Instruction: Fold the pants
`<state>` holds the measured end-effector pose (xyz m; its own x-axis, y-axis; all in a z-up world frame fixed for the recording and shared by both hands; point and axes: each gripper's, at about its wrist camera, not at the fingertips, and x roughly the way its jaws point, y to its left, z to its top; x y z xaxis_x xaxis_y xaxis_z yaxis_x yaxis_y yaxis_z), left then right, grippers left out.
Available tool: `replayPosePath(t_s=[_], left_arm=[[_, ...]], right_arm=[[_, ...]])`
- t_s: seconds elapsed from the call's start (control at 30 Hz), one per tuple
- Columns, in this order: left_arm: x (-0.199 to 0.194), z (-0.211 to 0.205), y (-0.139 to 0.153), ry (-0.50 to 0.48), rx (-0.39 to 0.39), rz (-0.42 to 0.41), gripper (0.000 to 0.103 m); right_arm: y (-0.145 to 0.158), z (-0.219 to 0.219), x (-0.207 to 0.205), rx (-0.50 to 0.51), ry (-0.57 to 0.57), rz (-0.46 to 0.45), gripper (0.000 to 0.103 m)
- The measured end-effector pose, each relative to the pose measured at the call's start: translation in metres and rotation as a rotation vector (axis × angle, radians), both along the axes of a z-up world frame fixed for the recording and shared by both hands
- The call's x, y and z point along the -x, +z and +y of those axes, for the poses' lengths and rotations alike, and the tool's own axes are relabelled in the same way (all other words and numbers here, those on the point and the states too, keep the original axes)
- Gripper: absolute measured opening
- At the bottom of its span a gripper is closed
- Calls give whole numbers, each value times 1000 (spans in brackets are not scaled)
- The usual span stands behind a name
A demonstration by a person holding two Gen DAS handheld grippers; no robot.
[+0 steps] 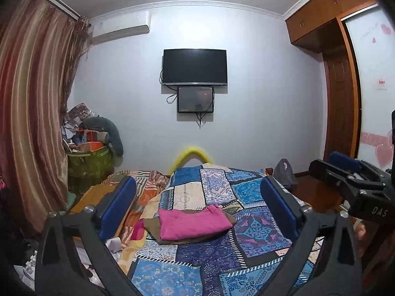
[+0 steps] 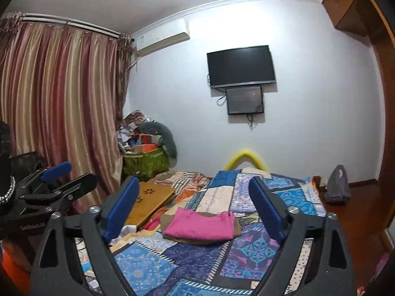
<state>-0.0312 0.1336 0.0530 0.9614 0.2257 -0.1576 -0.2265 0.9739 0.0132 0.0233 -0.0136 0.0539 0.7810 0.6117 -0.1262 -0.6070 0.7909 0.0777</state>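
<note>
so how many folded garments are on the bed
2: pink pants on top, a brown garment beneath them, mid patchwork quilt. More could be hidden underneath.

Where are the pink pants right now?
The pink pants lie folded on top of a brown garment on the patchwork quilt, in the middle of both views. Both the left gripper and right gripper are open, apart from them.

Folded pink pants lie on a brown garment atop the patchwork bedspread, framed between the left gripper's wide-apart blue pads. The right gripper hangs at the right edge, holding nothing, with a wall-mounted television far beyond.
</note>
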Motion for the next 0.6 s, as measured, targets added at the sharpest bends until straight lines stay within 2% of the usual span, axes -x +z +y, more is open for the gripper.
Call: replayPosePath(t_s=[0.03,0.07,0.6], left_arm=[[0,0,-1,-3,3,3,102],[-2,0,-2,-2,6,4,103],[-12,5,-13,-3,5,24,103]], right_arm=[[0,0,0,1,-11,-4,102],[-1,-1,1,-4,-20,-11,103],[-9,1,7,21,-21,7,103]])
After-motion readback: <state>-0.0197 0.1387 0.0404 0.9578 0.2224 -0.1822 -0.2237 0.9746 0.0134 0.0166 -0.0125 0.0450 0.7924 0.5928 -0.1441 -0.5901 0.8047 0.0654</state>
